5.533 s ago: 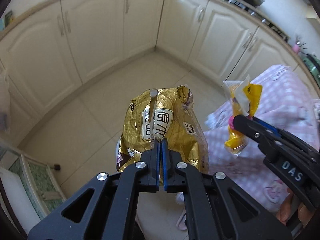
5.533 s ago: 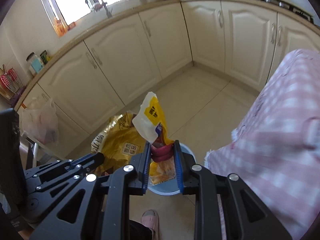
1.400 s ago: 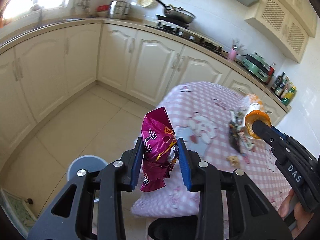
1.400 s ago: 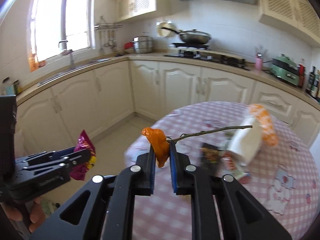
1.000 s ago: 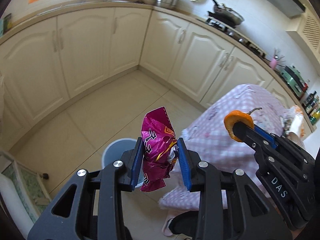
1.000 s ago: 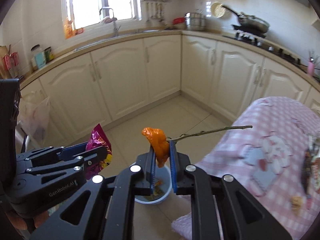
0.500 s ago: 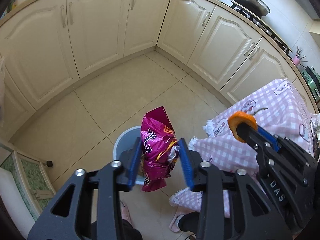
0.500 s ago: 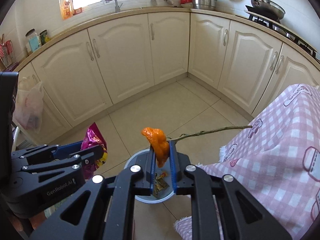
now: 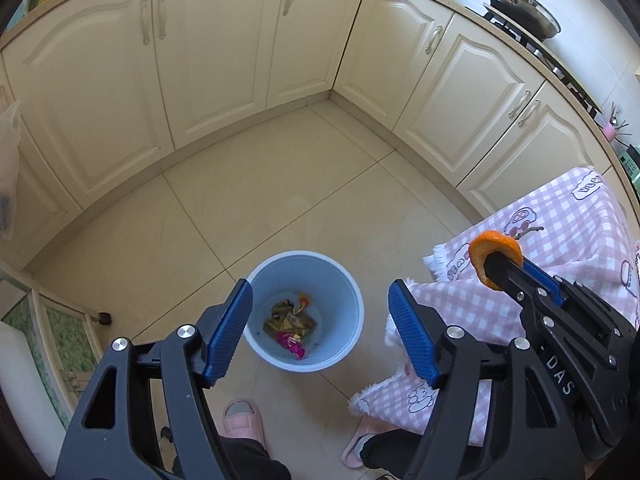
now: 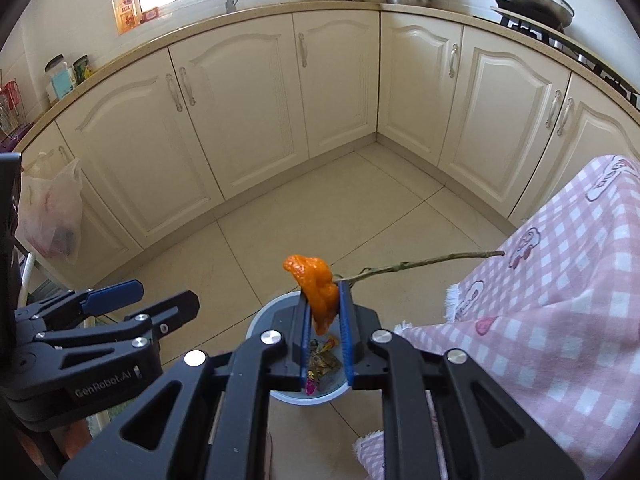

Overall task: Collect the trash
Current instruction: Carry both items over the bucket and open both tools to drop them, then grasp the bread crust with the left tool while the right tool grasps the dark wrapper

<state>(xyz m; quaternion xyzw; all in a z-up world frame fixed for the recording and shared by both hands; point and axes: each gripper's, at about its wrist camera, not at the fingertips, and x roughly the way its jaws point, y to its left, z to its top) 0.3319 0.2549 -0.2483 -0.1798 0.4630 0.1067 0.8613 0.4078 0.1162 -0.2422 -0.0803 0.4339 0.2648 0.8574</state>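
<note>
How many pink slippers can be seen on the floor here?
2: one slipper beside the left gripper's arm, the other slipper partly under the tablecloth edge. Both partly hidden.

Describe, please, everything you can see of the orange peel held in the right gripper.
The orange peel is a curled, glossy, bright orange scrap with a thin greenish-brown twig jutting sideways from it toward the pink checked tablecloth. The right gripper is shut on its lower part; its top sticks up above the pads. It hangs over the pale blue bin.
</note>
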